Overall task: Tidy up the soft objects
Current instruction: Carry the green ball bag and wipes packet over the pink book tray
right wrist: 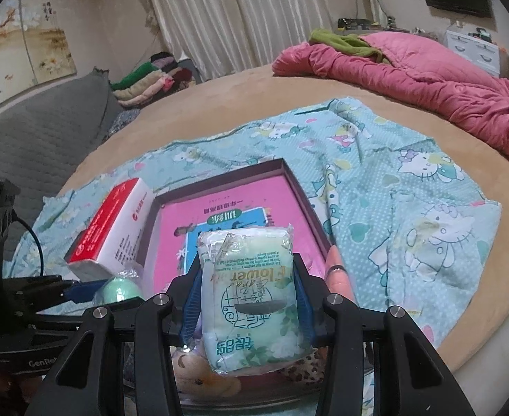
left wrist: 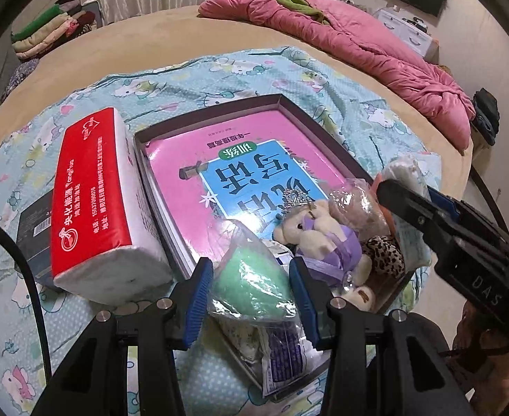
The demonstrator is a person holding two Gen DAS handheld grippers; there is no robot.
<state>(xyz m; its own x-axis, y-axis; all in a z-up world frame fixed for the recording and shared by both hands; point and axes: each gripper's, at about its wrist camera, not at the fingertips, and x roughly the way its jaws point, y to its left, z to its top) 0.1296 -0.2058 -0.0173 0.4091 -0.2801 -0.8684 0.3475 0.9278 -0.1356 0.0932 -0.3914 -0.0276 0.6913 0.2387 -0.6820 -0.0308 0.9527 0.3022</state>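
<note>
Bedroom with pale curtains, a large round bed [right wrist: 219, 104] in tan cover, a pink quilt [right wrist: 410, 72] bunched at the far side and folded clothes [right wrist: 147, 79] stacked near the curtains. Spread on the bed, a light blue Hello Kitty sheet [right wrist: 410, 180], and on it a shallow dark box [left wrist: 323, 128] with a pink and blue book [left wrist: 240, 170] lying flat inside, large Chinese characters on the cover, seen upside down. Probably chosen as the collecting place, since several soft things already sit in its near end: a small bear in purple dress [left wrist: 323, 232], a leopard-print piece [left wrist: 382, 256], some wrapped packets. Left tool [left wrist: 251, 294] closed on a green sponge in clear wrap [left wrist: 254, 284], held just above the near edge of the box, likely for setting down among the others. Right tool [right wrist: 247, 298] closed on a tissue pack [right wrist: 251, 298], held upright over the box; readable on it "Flower", with Chinese characters and fine print too small to read. Just beside the box on the left, a red and white tissue brick [left wrist: 95, 201], leaning on its edge, with white Chinese text, the number 15537090076 and small Latin lettering too blurred to read. On the tool bodies, "DAS" and "GenRo", both partly cut off.
</note>
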